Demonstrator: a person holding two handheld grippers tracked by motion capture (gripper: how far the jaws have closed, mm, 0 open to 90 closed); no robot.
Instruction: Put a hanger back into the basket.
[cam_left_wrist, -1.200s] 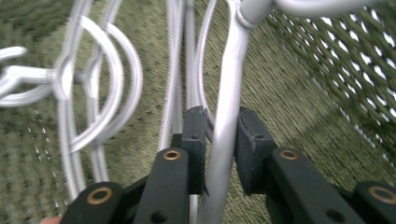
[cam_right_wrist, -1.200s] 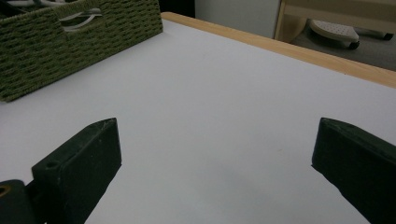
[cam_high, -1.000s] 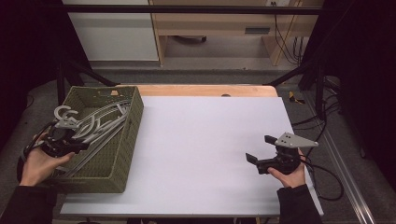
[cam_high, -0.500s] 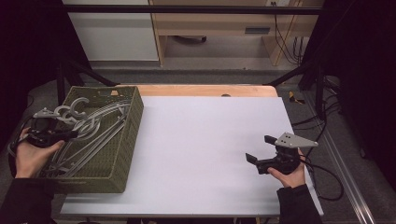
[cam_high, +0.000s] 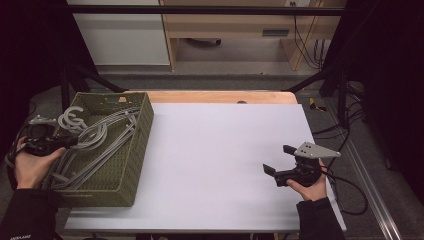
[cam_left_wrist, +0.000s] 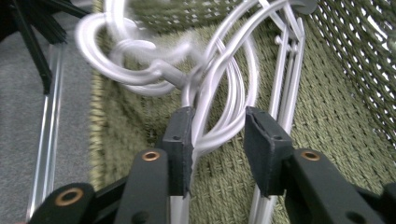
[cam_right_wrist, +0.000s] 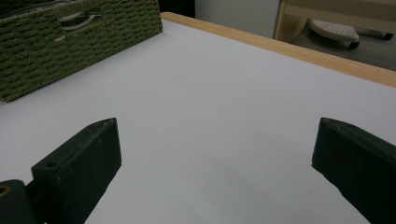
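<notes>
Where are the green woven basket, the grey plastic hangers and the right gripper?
green woven basket (cam_high: 142, 131): high view, right wall.
grey plastic hangers (cam_high: 95, 134): high view, curved necks.
right gripper (cam_high: 280, 161): high view, between its open jaws.

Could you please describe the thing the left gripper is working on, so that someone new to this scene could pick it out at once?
Start at the white table and go to the green woven basket at its left end. Inside lies a bundle of pale grey plastic hangers, hooks sticking up over the basket's left rim. The left gripper has a few of their bars between its jaws, which have just been opening; nothing else in the basket is grey and wiry.
</notes>
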